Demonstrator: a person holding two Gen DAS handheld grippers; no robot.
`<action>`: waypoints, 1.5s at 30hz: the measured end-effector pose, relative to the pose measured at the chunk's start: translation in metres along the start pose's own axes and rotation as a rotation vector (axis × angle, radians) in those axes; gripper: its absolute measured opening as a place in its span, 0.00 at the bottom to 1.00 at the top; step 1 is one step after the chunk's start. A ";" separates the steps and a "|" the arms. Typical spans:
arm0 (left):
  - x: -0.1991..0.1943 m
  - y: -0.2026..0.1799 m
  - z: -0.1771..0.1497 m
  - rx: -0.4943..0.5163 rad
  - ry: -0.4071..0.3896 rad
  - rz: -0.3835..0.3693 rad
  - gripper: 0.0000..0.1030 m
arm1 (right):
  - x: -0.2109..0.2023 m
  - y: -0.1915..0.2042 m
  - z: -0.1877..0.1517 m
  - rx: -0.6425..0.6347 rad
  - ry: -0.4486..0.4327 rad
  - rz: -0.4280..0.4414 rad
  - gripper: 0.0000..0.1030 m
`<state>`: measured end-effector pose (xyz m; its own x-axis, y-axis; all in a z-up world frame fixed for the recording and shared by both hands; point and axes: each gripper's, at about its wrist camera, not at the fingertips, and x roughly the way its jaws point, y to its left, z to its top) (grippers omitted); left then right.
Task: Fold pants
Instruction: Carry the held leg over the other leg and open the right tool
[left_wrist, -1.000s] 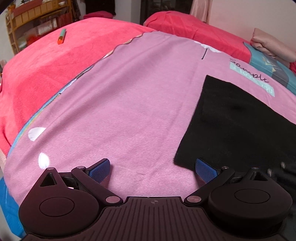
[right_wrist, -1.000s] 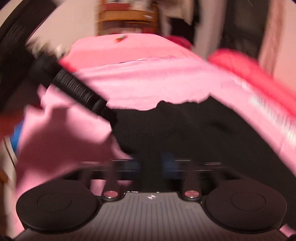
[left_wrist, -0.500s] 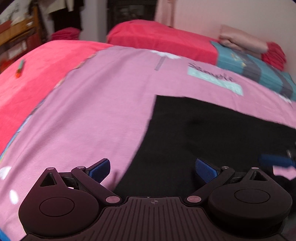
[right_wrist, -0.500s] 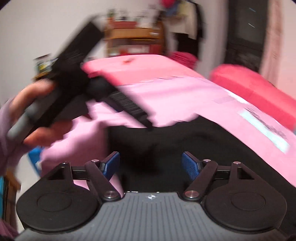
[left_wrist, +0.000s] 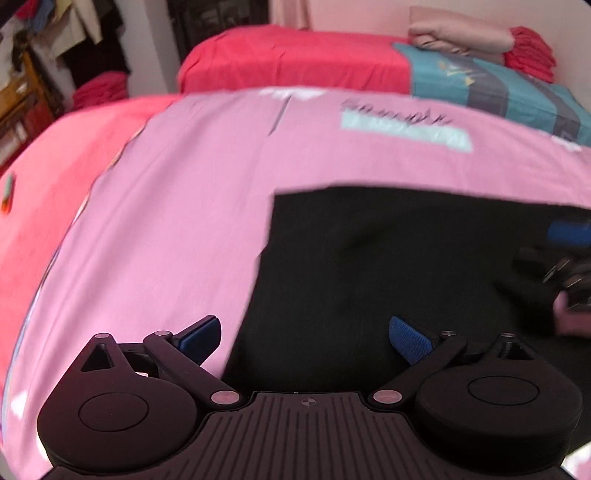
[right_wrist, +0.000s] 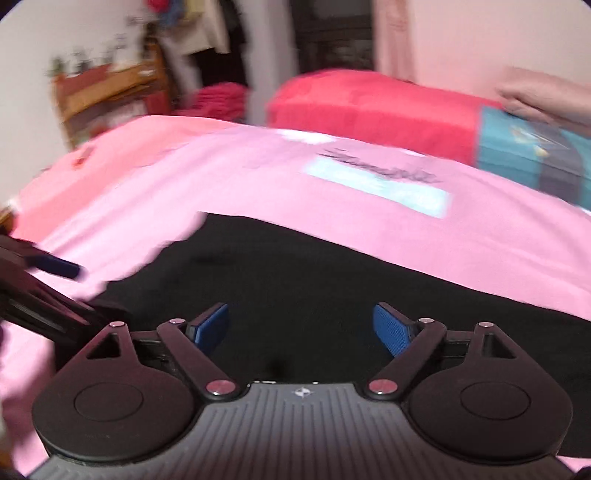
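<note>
Left gripper (left_wrist: 304, 334) gapes wide and empty, the black pants (left_wrist: 388, 266) flat on the pink sheet (left_wrist: 177, 221) just ahead and to its right, long axis running off rightward. Right gripper (right_wrist: 301, 326), jaws just opened with nothing between them, hovers over the pants (right_wrist: 314, 280); snagging one layer would probably undo the fold.

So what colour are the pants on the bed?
Black. The pants show best in the left wrist view, lying on the pink sheet.
</note>
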<state>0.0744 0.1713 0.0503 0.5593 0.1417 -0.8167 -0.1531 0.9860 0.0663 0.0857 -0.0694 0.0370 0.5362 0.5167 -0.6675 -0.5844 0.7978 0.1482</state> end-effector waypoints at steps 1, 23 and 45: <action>0.003 -0.011 0.010 0.011 -0.009 -0.031 1.00 | 0.007 -0.015 -0.003 0.027 0.038 -0.030 0.85; 0.091 -0.079 0.023 0.040 -0.007 -0.068 1.00 | -0.161 -0.331 -0.140 0.927 -0.270 -0.734 0.75; 0.090 -0.080 0.020 0.047 -0.029 -0.057 1.00 | -0.154 -0.290 -0.102 0.533 -0.281 -0.990 0.72</action>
<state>0.1530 0.1072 -0.0176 0.5898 0.0872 -0.8029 -0.0821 0.9955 0.0478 0.1104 -0.4121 0.0220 0.7709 -0.4100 -0.4874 0.4621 0.8867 -0.0150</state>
